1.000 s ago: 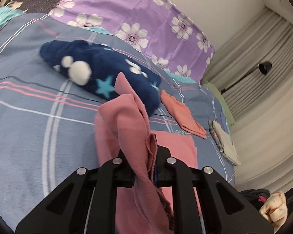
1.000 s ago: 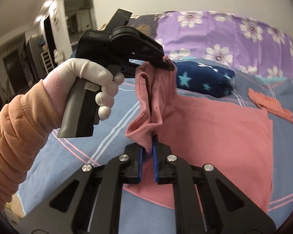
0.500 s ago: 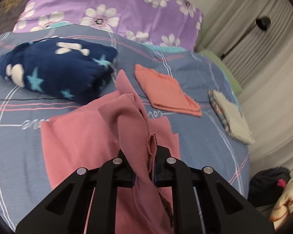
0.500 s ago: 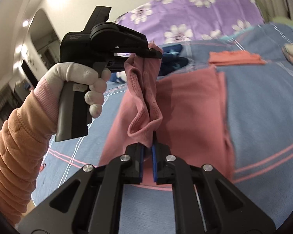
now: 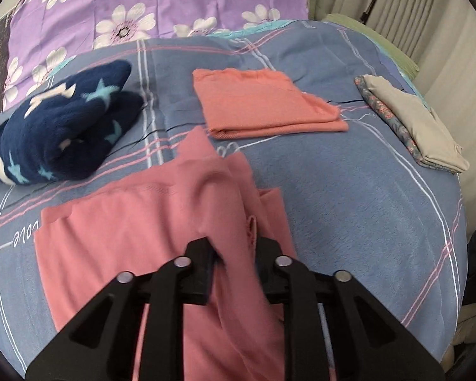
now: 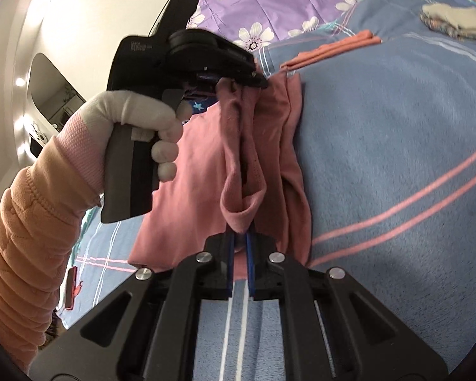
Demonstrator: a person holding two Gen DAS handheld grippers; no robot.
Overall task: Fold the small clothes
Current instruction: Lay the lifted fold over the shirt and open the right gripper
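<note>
A pink garment (image 5: pixel 136 238) lies partly spread on the blue plaid bed cover (image 5: pixel 365 216). My left gripper (image 5: pixel 234 250) is shut on one bunched edge of it and holds that edge above the bed. My right gripper (image 6: pixel 240 238) is shut on another fold of the pink garment (image 6: pixel 206 165), close in front of the left gripper (image 6: pixel 254 79), which shows in the right wrist view in a gloved hand. The cloth hangs slack between the two grippers.
A folded orange garment (image 5: pixel 263 104) lies beyond the pink one. A folded beige and floral garment (image 5: pixel 409 120) lies at the right bed edge. A navy star-print fleece bundle (image 5: pixel 63 127) lies at the left. A purple floral pillow (image 5: pixel 142 6) is at the back.
Both grippers have swung right over the bed with the pink garment's edge, folding it across; more of the cloth now lies flat. Both stayed shut.
</note>
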